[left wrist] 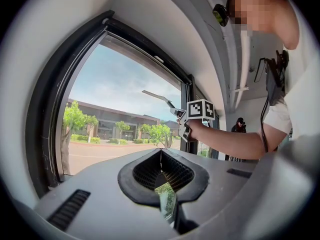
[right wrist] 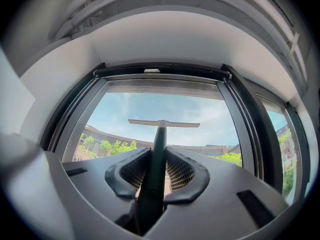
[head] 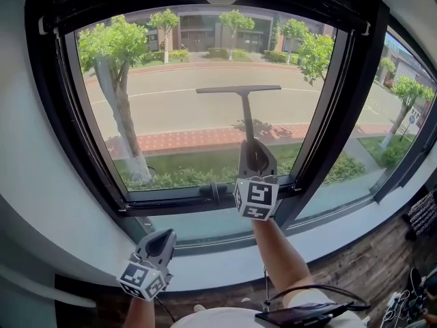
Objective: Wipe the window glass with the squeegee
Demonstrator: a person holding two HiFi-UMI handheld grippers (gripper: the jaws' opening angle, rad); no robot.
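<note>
The squeegee (head: 239, 89) is pressed flat against the window glass (head: 171, 115), its blade level across the middle of the pane and its dark handle running straight down. My right gripper (head: 254, 150) is shut on that handle just above the lower frame. In the right gripper view the handle (right wrist: 156, 159) runs up between the jaws to the blade (right wrist: 163, 123). My left gripper (head: 164, 238) hangs low at the left below the sill, shut with nothing in it. In the left gripper view its jaws (left wrist: 161, 156) meet, and the squeegee (left wrist: 159, 97) shows beyond them.
A thick black window frame (head: 68, 135) surrounds the pane, with a dark mullion (head: 328, 121) dividing it from a second pane on the right. A white sill (head: 82, 238) runs beneath. A cable and a dark device (head: 300, 313) hang near my body. A person (left wrist: 240, 125) stands far off.
</note>
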